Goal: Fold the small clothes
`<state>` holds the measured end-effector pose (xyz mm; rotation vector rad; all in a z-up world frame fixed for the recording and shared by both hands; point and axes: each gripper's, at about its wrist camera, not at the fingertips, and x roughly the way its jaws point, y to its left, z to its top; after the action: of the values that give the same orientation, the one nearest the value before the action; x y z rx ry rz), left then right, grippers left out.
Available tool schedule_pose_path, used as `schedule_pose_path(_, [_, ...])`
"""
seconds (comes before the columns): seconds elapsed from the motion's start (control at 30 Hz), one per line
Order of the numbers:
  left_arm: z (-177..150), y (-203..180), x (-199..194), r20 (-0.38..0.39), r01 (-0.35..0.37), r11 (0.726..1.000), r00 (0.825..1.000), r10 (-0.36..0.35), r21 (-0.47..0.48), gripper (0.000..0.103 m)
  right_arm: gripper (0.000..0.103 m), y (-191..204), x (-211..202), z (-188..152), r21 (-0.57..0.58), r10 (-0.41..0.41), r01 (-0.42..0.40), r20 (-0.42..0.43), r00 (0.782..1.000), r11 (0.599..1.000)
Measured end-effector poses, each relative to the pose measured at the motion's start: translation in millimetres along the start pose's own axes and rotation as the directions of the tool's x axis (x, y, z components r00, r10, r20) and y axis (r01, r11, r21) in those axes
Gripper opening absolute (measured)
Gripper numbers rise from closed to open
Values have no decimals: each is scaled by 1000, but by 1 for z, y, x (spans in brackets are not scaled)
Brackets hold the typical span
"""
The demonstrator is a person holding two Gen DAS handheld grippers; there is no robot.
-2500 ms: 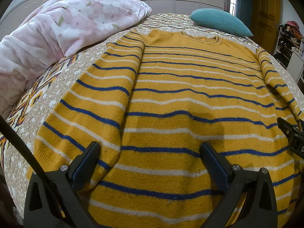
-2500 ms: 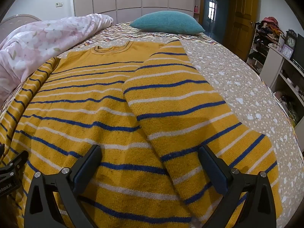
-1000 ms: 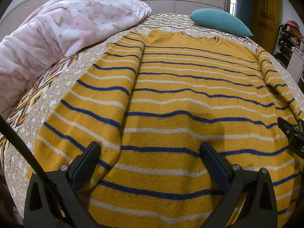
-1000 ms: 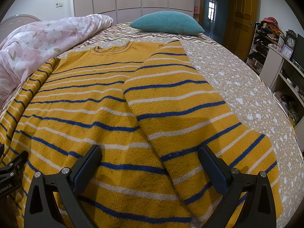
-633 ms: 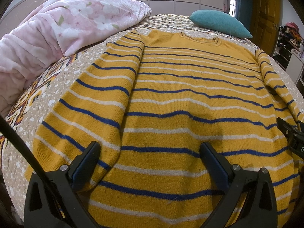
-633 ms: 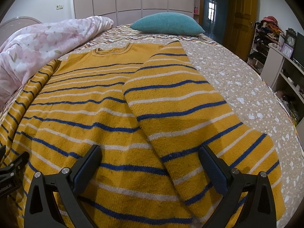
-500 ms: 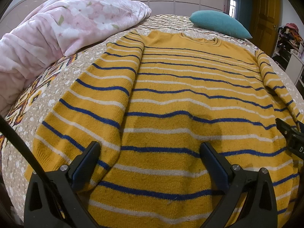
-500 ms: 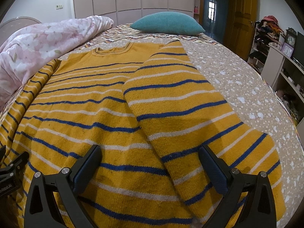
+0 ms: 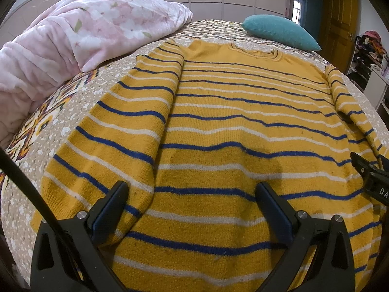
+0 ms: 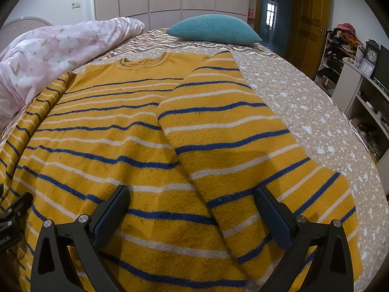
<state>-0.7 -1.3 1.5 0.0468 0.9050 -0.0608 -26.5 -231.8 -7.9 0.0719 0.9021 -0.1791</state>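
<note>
A mustard-yellow sweater [image 9: 231, 126] with blue and white stripes lies flat on the bed, collar away from me, both sleeves laid down along its sides. My left gripper [image 9: 192, 194] hovers open over the hem near the left sleeve [image 9: 116, 131], nothing between its fingers. In the right wrist view the same sweater [image 10: 109, 136] fills the frame, and my right gripper [image 10: 192, 197] stands open above the hem, straddling the inner edge of the right sleeve [image 10: 233, 141]. The right gripper's tip [image 9: 372, 175] shows at the edge of the left wrist view.
A pink floral duvet [image 9: 80, 36] is heaped at the left of the bed. A teal pillow [image 10: 214, 29] lies beyond the collar. The patterned bedspread [image 10: 304, 107] extends to the right, with shelves [image 10: 359, 90] and a wooden door [image 10: 308, 19] beyond it.
Both grippers have stayed open and almost still over the hem; the views have only drifted slightly. The sweater has not moved.
</note>
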Motion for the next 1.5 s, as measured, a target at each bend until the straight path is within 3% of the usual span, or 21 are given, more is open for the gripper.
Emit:
schedule_pose_path(0.37, [-2, -3, -2, 12, -47, 998, 999, 47, 29, 103, 103, 0, -1, 0, -9, -13, 13, 8, 1000, 1000])
schedule_pose_path(0.67, [1, -3, 0, -22, -59, 998, 998, 60, 36, 103, 103, 0, -2, -1, 12, 11, -11, -1, 1000, 1000])
schedule_pose_path(0.9, [4, 2, -1, -32, -6, 1000, 999, 7, 23, 102, 103, -4, -3, -1, 31, 38, -38, 13, 999, 999])
schedule_pose_path(1.0, [4, 5, -12, -25, 6, 999, 1000, -5, 31, 79, 103, -6, -4, -1, 30, 40, -41, 26, 999, 999])
schedule_pose_path(1.07, [4, 10, -23, -20, 24, 999, 1000, -23, 36, 54, 103, -6, -4, -1, 33, 44, -45, 26, 999, 998])
schedule_pose_path(1.13, [6, 21, -39, -7, 95, 995, 995, -95, 14, 34, 103, -6, -4, -1, 28, 38, -38, 29, 999, 999])
schedule_pose_path(1.17, [9, 32, -48, -10, 138, 990, 990, -138, -9, 31, 103, -6, -4, -1, 28, 37, -38, 29, 999, 999])
schedule_pose_path(1.23, [12, 50, -60, 14, 161, 986, 987, -161, -46, 31, 103, -6, -4, -1, 28, 37, -37, 29, 999, 999])
schedule_pose_path(1.3, [16, 79, -69, 31, 138, 985, 990, -135, -103, 40, 103, -6, -4, -1, 27, 36, -37, 28, 999, 999])
schedule_pose_path(1.37, [16, 106, -68, 45, 86, 986, 996, -80, -142, 61, 103, -6, -4, -1, 29, 38, -39, 27, 999, 999])
schedule_pose_path(1.43, [14, 128, -59, 12, 64, 981, 998, -63, -185, 62, 103, -5, -4, -1, 27, 35, -35, 25, 999, 999])
schedule_pose_path(1.5, [13, 141, -41, -43, 80, 977, 995, -91, -198, 62, 103, -5, -4, -1, 23, 29, -30, 25, 999, 999])
